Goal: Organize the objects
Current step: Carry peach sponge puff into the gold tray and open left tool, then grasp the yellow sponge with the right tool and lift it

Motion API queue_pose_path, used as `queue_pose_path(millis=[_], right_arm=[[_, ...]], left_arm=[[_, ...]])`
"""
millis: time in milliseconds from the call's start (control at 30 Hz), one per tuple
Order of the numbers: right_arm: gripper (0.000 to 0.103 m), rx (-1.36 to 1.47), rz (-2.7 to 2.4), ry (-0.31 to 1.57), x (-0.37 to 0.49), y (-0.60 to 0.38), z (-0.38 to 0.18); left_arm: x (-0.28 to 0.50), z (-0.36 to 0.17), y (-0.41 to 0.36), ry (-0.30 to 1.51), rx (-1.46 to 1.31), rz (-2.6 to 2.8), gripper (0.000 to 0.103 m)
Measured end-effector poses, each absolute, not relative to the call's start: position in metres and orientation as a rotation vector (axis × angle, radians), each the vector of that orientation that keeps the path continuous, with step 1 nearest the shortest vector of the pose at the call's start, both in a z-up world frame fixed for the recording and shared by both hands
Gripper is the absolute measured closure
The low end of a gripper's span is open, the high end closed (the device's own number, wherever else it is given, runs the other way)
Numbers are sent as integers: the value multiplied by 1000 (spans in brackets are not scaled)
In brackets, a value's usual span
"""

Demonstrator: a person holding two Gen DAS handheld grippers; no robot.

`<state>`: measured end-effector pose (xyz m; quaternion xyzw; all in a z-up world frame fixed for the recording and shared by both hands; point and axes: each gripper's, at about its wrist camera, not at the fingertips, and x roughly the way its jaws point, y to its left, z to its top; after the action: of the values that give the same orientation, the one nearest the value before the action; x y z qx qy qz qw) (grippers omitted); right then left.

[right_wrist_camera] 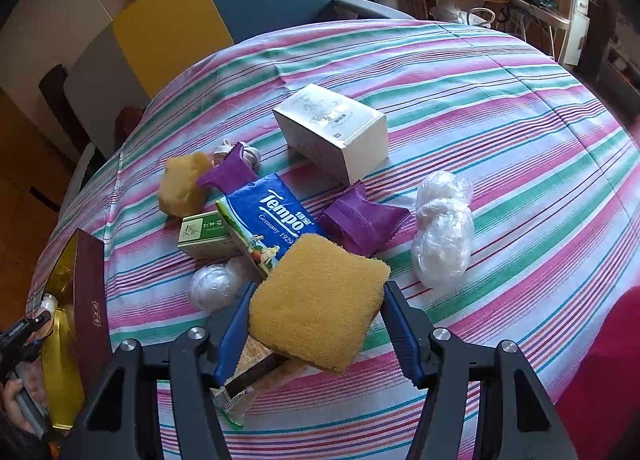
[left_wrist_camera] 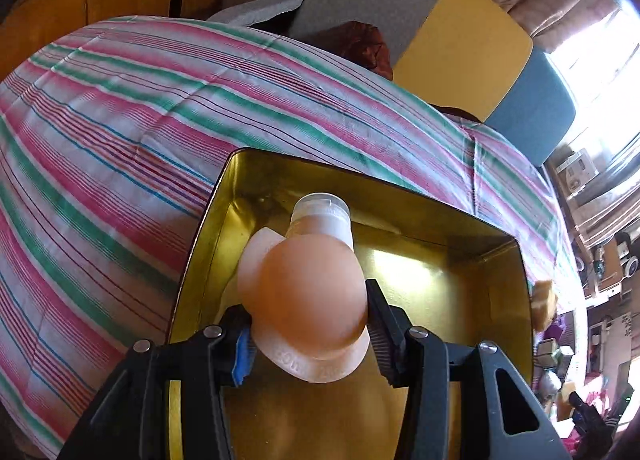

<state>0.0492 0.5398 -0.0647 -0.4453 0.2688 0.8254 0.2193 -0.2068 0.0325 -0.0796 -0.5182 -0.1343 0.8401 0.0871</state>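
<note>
In the left wrist view my left gripper [left_wrist_camera: 308,324] is shut on a peach-coloured plastic bottle [left_wrist_camera: 308,292] with a clear cap, held over the open gold tin box [left_wrist_camera: 420,280]. In the right wrist view my right gripper [right_wrist_camera: 316,324] is closed on a yellow sponge [right_wrist_camera: 316,300], held above the striped tablecloth [right_wrist_camera: 500,131]. The tin [right_wrist_camera: 64,300] with its brown side stands at the far left, with the left gripper [right_wrist_camera: 28,332] over it.
On the cloth lie a blue Tempo tissue pack [right_wrist_camera: 272,215], a green box [right_wrist_camera: 204,234], two purple packets [right_wrist_camera: 360,219], a white box [right_wrist_camera: 332,131], a yellow lump [right_wrist_camera: 182,183], plastic-wrapped bundles [right_wrist_camera: 440,227] and a snack wrapper [right_wrist_camera: 248,376]. Chairs stand behind the table.
</note>
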Motion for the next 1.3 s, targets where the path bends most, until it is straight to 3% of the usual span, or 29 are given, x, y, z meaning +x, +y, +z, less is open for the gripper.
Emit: queue_pose_path(millis=[100, 800, 1033, 1300], right_arm=[[40, -1229, 2283, 743, 49, 540, -64], [40, -1211, 2291, 746, 51, 540, -60], [42, -1209, 2297, 724, 51, 538, -59], [43, -1186, 2297, 698, 52, 537, -56]], left_arm=[[-206, -81, 37, -353, -1545, 2516, 49], [-191, -78, 34, -204, -1654, 2517, 38], [-169, -56, 34, -64, -1581, 2562, 33], [-131, -33, 7, -65, -1451, 2638, 32]])
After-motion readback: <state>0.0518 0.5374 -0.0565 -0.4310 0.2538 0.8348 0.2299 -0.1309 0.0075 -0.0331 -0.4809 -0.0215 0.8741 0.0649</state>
